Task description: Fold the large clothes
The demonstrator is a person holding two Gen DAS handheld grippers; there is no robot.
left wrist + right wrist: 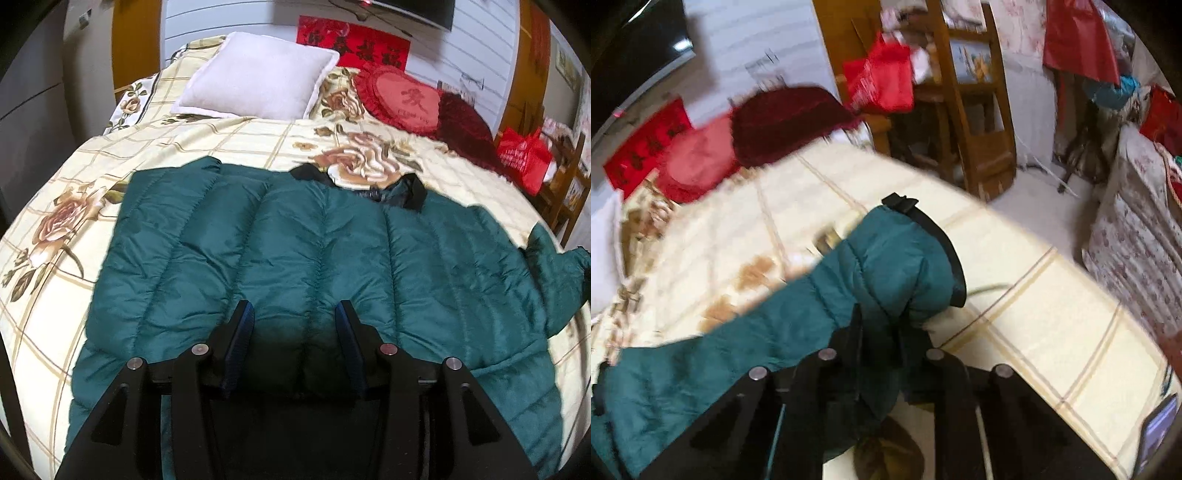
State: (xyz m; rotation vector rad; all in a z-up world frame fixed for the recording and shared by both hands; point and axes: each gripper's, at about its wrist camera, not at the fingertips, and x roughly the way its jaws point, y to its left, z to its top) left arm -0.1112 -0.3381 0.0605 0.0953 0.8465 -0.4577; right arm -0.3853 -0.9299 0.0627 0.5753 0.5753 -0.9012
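A bed covered by a cream floral quilt stood against a white panelled wall. A white pillow and red cushions lay at its head. A wooden chair stood beside it, on a pale floor.

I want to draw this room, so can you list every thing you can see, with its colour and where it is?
jacket: one, dark green, spread flat on the bed
sleeve: one, green with black cuff, out at the jacket's side
bedspread: one, cream with roses, covering the bed
pillow: one, white, at the head
cushions: two, red and dark red, beside the pillow
banner: one, red, on the wall
bag: one, red, by the bed
wooden ladder: one, brown, beyond the bed
left gripper: black, jaws apart over the jacket
right gripper: black, closed on the sleeve
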